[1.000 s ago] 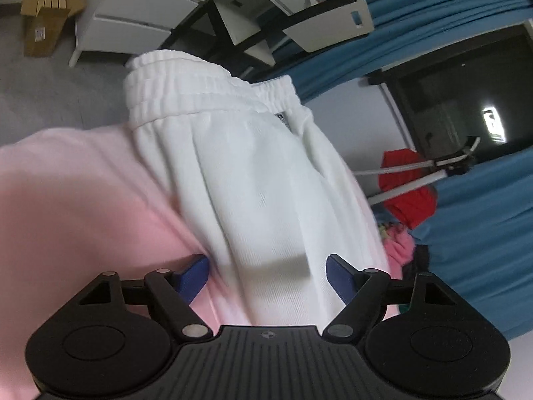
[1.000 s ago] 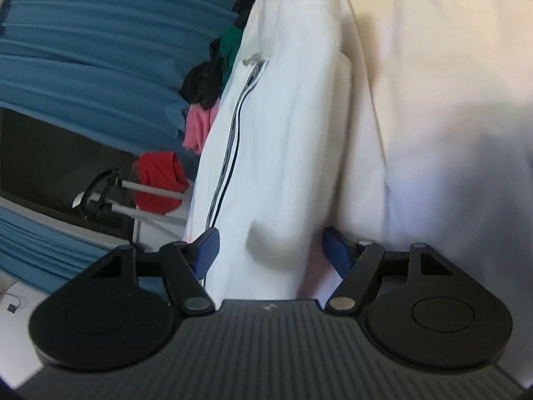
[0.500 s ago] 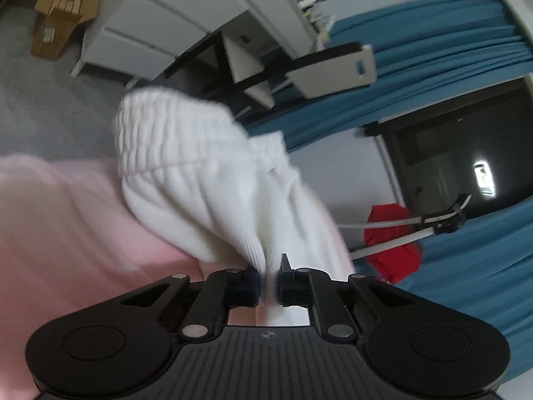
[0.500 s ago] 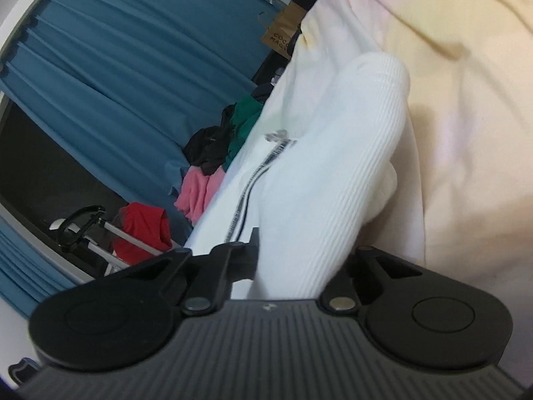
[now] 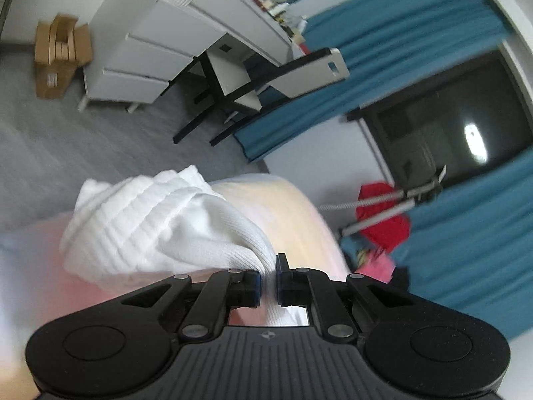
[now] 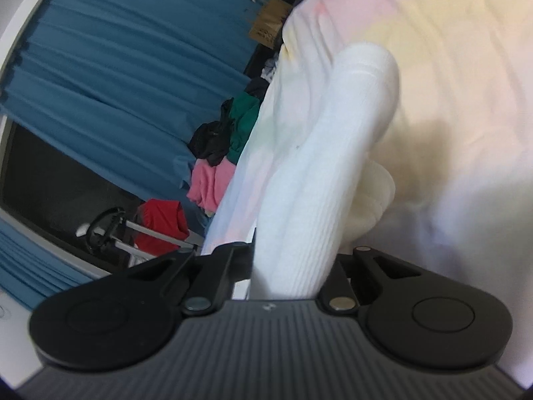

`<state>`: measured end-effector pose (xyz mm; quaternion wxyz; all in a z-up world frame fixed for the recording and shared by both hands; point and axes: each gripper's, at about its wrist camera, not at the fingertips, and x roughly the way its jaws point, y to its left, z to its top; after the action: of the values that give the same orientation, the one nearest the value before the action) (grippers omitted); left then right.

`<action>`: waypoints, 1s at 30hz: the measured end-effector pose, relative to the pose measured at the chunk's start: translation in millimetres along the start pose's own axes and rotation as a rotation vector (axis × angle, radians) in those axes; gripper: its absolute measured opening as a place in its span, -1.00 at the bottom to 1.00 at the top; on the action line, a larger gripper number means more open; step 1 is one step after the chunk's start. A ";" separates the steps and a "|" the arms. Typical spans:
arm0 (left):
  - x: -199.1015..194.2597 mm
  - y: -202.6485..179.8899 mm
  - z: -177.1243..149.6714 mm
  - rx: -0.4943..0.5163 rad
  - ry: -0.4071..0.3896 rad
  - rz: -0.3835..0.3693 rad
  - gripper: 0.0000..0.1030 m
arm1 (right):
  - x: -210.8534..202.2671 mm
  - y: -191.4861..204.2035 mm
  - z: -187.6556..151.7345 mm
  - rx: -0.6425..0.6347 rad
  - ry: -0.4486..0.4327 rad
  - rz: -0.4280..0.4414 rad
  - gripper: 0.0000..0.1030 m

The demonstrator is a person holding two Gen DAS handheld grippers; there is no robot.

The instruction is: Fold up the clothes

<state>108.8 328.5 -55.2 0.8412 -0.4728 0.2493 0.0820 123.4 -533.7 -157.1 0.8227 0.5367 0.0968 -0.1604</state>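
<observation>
A white knit garment with an elastic waistband point(image 5: 160, 220) is lifted off the pastel pink and yellow bed sheet point(image 5: 293, 213). My left gripper point(image 5: 268, 278) is shut on a pinch of its white fabric, the bunched waistband hanging ahead and to the left. My right gripper point(image 6: 293, 266) is shut on another thick fold of the same white garment point(image 6: 333, 166), which rises from between the jaws; the fingertips are hidden by the cloth. The sheet point(image 6: 449, 100) lies behind it on the right.
A pile of black, green and pink clothes point(image 6: 226, 146) and a red cloth on a metal rack point(image 6: 160, 223) sit at the bed's edge by blue curtains point(image 6: 116, 66). A white dresser point(image 5: 160, 40), a black-legged chair point(image 5: 253, 80) and a cardboard box point(image 5: 60, 56) stand on the grey floor.
Both grippers went from open around the flat white garment to shut on it. They have lifted it off the bed, so it bunches and hangs.
</observation>
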 end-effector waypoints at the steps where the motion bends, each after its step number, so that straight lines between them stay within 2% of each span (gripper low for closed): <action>1: -13.2 1.2 -3.1 0.024 0.009 0.013 -0.83 | -8.3 0.8 0.6 -0.028 -0.005 -0.003 -0.74; 5: -48.6 14.6 -19.3 0.079 0.071 0.084 -0.82 | -31.2 -14.7 4.6 0.032 0.012 -0.019 -0.73; 7: -54.3 26.1 -27.2 0.082 0.108 0.115 -0.81 | -34.9 -27.9 4.1 0.066 0.044 -0.050 -0.73; 11: -56.8 38.1 -37.7 0.142 0.128 0.148 -0.75 | -32.8 -52.4 5.3 0.096 0.106 -0.088 -0.73; 15: -61.7 30.1 -47.0 0.242 0.146 0.183 -0.64 | -34.5 -59.7 8.4 0.125 0.127 -0.068 -0.73; 16: -63.5 24.9 -49.6 0.282 0.159 0.203 -0.52 | -35.4 -58.4 8.9 0.123 0.125 -0.060 -0.73; 19: -68.9 1.9 -55.1 0.402 0.185 0.267 0.03 | -44.3 -57.4 10.8 0.075 0.122 -0.045 -0.73; 21: -79.8 -10.2 -57.1 0.465 0.179 0.287 0.14 | -45.2 -57.0 11.9 0.067 0.123 -0.043 -0.73; 22: -85.5 -16.1 -58.0 0.495 0.174 0.297 0.27 | -45.4 -54.3 11.7 0.072 0.121 -0.044 -0.73; 25: -109.2 -33.1 -59.5 0.559 0.106 0.299 0.54 | -33.9 -47.5 14.6 0.081 0.116 -0.048 -0.73; 28: -120.5 -54.8 -69.6 0.666 0.012 0.259 0.62 | -30.3 -43.1 15.6 0.054 0.106 -0.051 -0.73; 30: -118.9 -69.6 -83.7 0.712 -0.023 0.238 0.68 | -29.7 -42.6 15.7 0.034 0.099 -0.054 -0.73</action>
<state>3.7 232.6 20.5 0.9402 -0.1175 0.3060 0.0924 80.0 -559.2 -177.2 0.8031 0.5551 0.1492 -0.1572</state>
